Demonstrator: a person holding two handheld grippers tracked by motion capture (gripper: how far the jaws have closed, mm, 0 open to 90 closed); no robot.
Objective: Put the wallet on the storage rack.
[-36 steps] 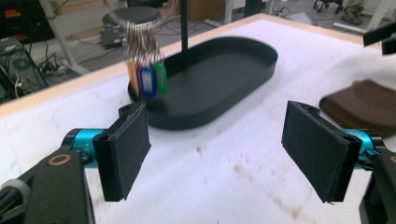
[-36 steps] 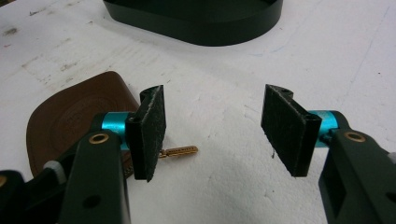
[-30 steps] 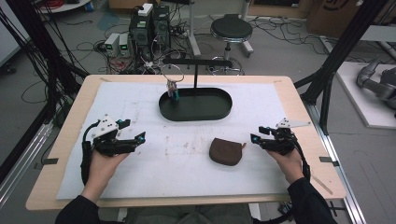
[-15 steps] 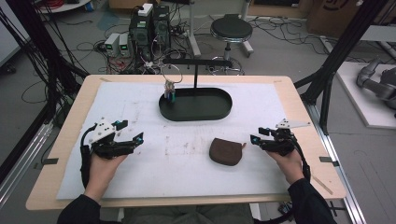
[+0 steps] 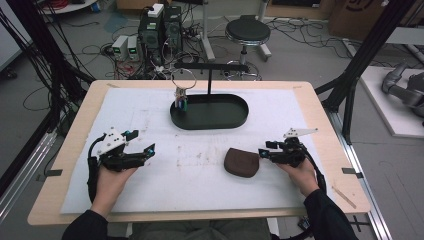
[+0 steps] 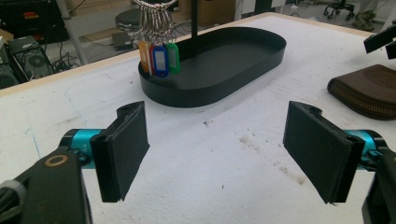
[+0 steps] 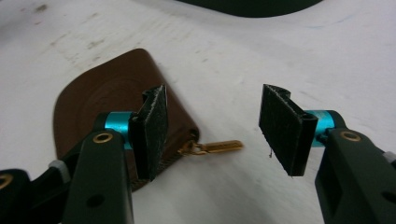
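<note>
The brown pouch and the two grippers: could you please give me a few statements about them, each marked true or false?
1. The brown pouch lies on the white mat, outside the black tray. True.
2. The right gripper is clamped on the pouch's gold zipper pull. False: its jaws, which have just been closing, stand apart above the pull.
3. The left gripper holds the key ring. False: its jaws are open with nothing between them.
4. The key ring hangs from the stand above the tray. True.

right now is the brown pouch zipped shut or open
Shut, as far as shows: the brown pouch lies flat, its gold zipper pull at the end.
</note>
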